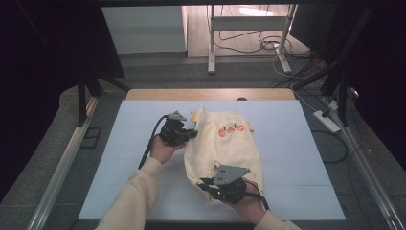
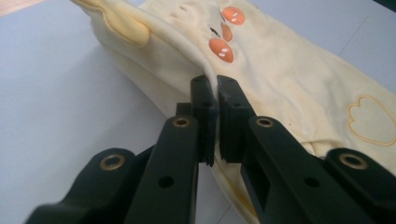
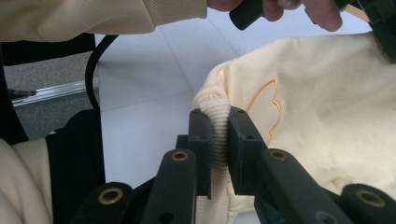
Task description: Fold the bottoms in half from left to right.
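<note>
Left gripper [image 1: 190, 134]: jaws nearly together, pinching a thin fold of the yellow garment [image 1: 230, 146] at its left side, near the end with the orange face print [image 1: 231, 130]. In the left gripper view the gripper [image 2: 217, 91] has the fabric edge rising between its pads, with the orange patches [image 2: 221, 49] just beyond. The left hand [image 1: 163, 149] holds the gripper body from below, the cream sleeve [image 1: 134, 191] running in from the bottom edge of the desk, gripper roughly level and aimed rightward at the garment. A black cable [image 1: 148, 146] trails back along the wrist.

Yellow garment: lies on the white desk mat [image 1: 119, 143], about the middle of it, lengthwise from the far half toward the near edge, face print at the far end.

Right gripper [image 1: 207, 184]: jaws set narrowly, clamped on the ribbed hem [image 3: 218, 135] at the garment's near end, by the near edge of the desk. The right gripper view has the gripper [image 3: 218, 121] with the ribbed band bunched between the pads and a stitched outline [image 3: 266, 100] beside it. The right hand [image 1: 245, 201] grips from beneath, a grey plate [image 1: 229, 172] on top, gripper pointing left.
</note>
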### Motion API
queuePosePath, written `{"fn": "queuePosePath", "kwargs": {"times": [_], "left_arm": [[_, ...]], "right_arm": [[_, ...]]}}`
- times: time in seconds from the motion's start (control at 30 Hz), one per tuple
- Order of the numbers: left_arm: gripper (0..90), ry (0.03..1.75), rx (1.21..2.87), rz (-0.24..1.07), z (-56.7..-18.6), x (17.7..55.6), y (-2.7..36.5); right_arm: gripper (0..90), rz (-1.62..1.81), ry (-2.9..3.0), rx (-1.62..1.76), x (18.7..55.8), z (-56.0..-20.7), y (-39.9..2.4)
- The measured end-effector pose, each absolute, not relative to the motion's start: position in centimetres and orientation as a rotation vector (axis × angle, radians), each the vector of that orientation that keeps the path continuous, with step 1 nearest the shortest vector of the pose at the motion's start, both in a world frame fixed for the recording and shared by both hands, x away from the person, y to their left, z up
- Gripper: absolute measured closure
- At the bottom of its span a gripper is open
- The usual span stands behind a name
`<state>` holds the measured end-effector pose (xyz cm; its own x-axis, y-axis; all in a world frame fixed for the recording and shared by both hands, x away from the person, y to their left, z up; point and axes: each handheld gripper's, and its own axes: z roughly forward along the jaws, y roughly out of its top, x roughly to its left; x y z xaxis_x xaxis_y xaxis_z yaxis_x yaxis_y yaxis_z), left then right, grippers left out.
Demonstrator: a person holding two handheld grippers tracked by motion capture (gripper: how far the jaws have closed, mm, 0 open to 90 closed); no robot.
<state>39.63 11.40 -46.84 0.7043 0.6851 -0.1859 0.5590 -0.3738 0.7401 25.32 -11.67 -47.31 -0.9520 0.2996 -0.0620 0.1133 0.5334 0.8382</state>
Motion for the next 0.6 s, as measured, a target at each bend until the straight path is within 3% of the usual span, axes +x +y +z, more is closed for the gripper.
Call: {"fn": "queuePosePath", "kwargs": {"times": [0.6], "left_arm": [[85.5, 0.932, 2.046, 0.195, -46.5, 39.7, 10.1]], "right_arm": [[82.0, 1.395, 2.557, 0.449, 25.4, -47.0, -14.9]]}}
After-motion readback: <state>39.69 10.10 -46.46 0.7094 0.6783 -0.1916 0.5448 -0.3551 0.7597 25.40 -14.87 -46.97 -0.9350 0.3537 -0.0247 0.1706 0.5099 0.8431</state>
